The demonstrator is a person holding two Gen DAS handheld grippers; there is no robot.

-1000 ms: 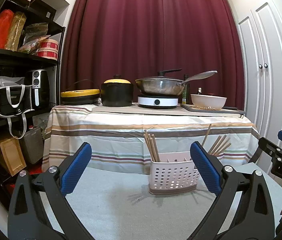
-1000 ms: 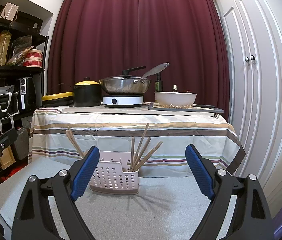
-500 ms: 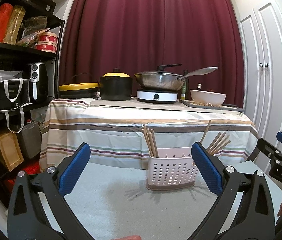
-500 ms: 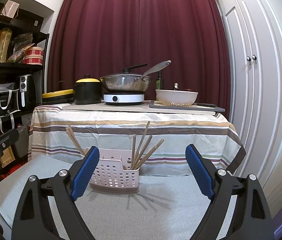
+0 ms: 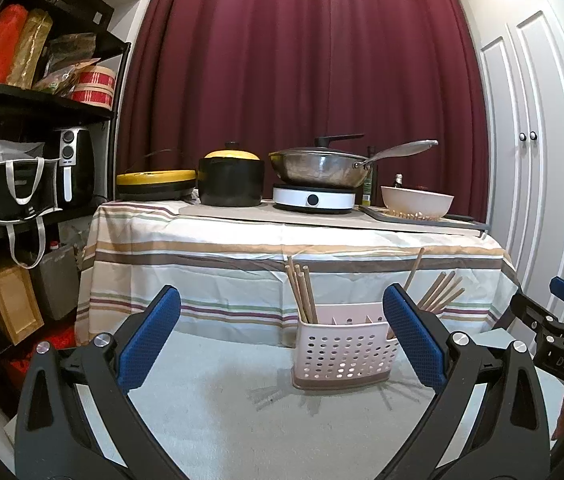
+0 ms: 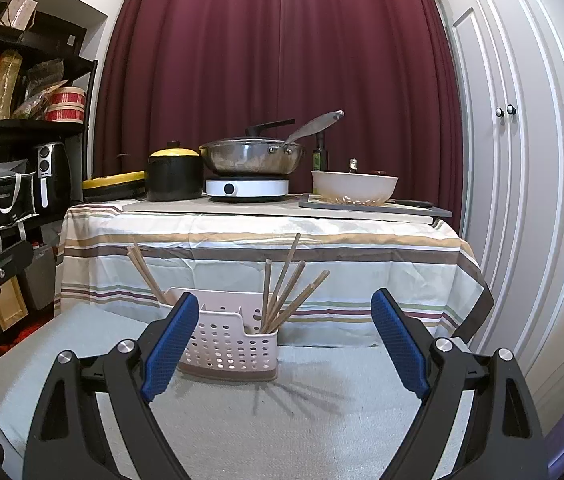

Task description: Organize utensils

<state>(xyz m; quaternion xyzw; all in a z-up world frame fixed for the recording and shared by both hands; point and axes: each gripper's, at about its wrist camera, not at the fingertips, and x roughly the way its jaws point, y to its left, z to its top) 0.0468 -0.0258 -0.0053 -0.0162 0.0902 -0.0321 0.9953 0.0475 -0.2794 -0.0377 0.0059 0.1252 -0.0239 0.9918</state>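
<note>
A pale pink perforated utensil holder point(image 5: 343, 354) point(image 6: 230, 346) stands on a grey cloth-covered surface point(image 5: 222, 400) point(image 6: 341, 420). Several wooden chopsticks point(image 5: 301, 290) lean in its left compartment and several more point(image 5: 437, 290) in its right one; in the right wrist view the same two bundles are the left chopsticks point(image 6: 148, 276) and the right chopsticks point(image 6: 285, 292). My left gripper point(image 5: 282, 342) is open and empty, short of the holder. My right gripper point(image 6: 283, 344) is open too, with nothing between its blue pads point(image 6: 399, 344).
Behind the holder is a table with a striped cloth point(image 5: 282, 256), bearing a black pot point(image 5: 230, 178), a wok on a white cooker point(image 5: 313, 198) and a white bowl point(image 5: 415, 202). A black shelf unit point(image 5: 22, 160) stands left, white cupboard doors point(image 5: 533, 160) right.
The left wrist view has sunk a little, so the table and holder sit lower in frame. The right wrist view is almost unchanged. Both grippers stay open and empty.
</note>
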